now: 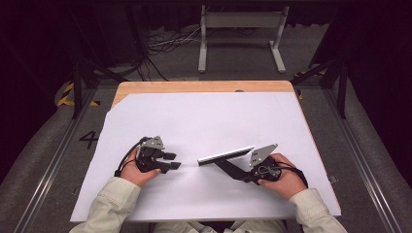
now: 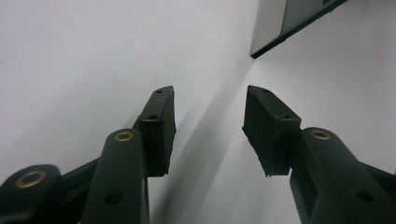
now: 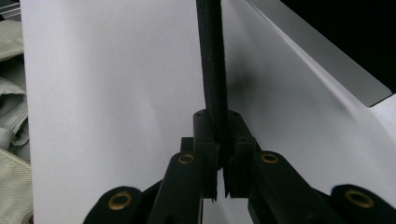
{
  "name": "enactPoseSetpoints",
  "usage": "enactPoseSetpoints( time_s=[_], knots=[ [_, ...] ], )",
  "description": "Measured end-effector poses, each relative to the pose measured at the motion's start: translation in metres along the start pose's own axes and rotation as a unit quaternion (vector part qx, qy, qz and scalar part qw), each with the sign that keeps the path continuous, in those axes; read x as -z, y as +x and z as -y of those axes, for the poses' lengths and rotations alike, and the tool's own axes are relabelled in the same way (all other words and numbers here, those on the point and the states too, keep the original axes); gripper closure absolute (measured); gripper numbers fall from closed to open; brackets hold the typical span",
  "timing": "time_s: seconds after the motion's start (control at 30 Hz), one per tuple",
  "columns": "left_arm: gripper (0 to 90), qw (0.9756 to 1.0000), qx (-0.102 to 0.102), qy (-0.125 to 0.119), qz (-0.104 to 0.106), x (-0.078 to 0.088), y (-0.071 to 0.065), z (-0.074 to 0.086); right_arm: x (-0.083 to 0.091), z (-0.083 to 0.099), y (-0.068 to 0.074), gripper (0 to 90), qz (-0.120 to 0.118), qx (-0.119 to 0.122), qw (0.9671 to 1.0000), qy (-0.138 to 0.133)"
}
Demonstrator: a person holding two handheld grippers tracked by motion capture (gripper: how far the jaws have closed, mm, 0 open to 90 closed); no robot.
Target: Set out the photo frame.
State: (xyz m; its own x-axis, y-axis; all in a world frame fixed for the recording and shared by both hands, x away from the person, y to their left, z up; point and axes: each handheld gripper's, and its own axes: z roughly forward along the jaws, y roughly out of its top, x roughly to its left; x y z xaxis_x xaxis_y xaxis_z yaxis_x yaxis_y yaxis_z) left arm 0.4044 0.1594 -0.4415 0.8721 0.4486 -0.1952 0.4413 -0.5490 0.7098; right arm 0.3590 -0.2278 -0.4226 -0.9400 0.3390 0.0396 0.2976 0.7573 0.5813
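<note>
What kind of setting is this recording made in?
Probably a lab or recording rig rather than a home. A wooden table under a plain white sheet stands among dark metal frame rails, with loose cables on the grey floor and yellow-black hazard tape at the left.

White sheet (image 1: 204,121) over a light wooden table (image 1: 204,86). Black left gripper (image 1: 174,161) and black right gripper (image 1: 232,171), brass-coloured rivets on both. Near the right gripper, a flat panel (image 1: 226,155), silver-grey face, dark edge. Pale beige sleeves (image 1: 114,204) at the sheet's near edge.
</note>
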Motion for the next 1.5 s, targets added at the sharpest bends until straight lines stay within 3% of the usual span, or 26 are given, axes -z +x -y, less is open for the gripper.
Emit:
enactPoseSetpoints(
  time_s=[0.67,1.07,1.27,1.5],
  knots=[
    [54.3,1.0,0.001,0.001,0.002,-0.002,-0.001,-0.002,0.002,0.003,-0.001,80.7,0.011,-0.012,0.9999,0.006],
    [54.8,0.9999,0.0,-0.01,0.005,-0.005,-0.003,-0.009,0.021,0.002,0.003,73.2,0.015,-0.023,0.9992,-0.03],
    [65.5,0.9995,-0.01,-0.027,0.013,-0.006,-0.009,-0.016,0.03,0.003,0.005,69.4,0.017,-0.035,0.9982,-0.047],
    [89.2,0.9985,-0.01,-0.055,-0.001,-0.004,-0.009,-0.02,0.047,0.005,0.005,69.0,0.025,-0.042,0.9955,-0.08]
  ],
)
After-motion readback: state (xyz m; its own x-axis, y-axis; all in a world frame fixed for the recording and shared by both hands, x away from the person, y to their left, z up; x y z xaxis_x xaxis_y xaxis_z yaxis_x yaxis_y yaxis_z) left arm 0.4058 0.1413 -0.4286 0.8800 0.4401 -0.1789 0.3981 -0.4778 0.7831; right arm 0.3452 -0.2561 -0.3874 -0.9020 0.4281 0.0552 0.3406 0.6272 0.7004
